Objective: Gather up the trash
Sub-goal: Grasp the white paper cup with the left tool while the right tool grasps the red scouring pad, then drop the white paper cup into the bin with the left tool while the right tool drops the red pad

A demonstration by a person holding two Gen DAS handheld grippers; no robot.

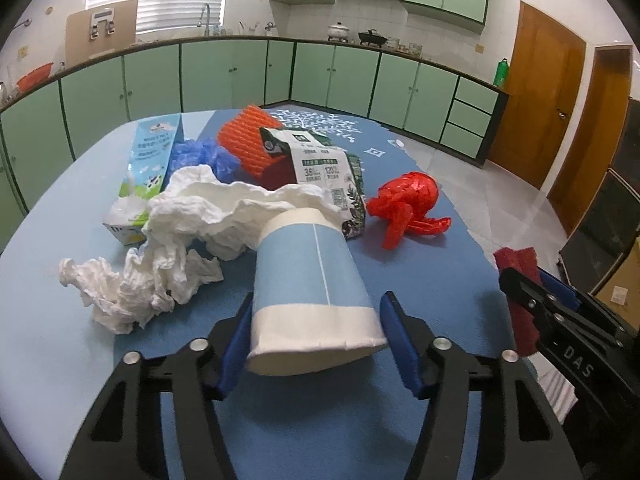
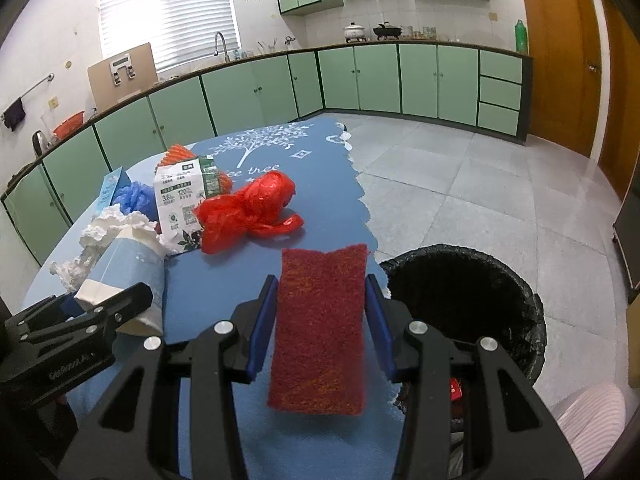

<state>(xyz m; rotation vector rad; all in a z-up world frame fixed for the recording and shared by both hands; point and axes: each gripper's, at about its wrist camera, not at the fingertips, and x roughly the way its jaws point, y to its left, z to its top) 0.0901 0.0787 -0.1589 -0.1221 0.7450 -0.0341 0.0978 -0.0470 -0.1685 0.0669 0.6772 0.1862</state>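
My left gripper [image 1: 316, 340] is shut on a blue and white paper cup [image 1: 310, 284], held on its side just above the blue table cloth [image 1: 52, 320]. The cup also shows in the right wrist view [image 2: 124, 276]. My right gripper [image 2: 320, 320] is shut on a dark red scouring pad [image 2: 320, 328], held above the table's right edge beside a black-lined trash bin [image 2: 468, 304]. On the table lie crumpled white tissue [image 1: 180, 232], a red plastic bag [image 1: 408, 204], a green and white milk carton [image 1: 324, 164], a blue milk carton [image 1: 148, 168], orange foam netting [image 1: 248, 136] and a blue plastic bag [image 1: 208, 156].
The trash bin stands on the tiled floor [image 2: 480, 184] right of the table, with some trash inside. Green kitchen cabinets [image 2: 360, 80] run along the back walls. A wooden door [image 2: 560, 52] is at the far right. The person's striped clothing [image 2: 588, 416] shows at the lower right.
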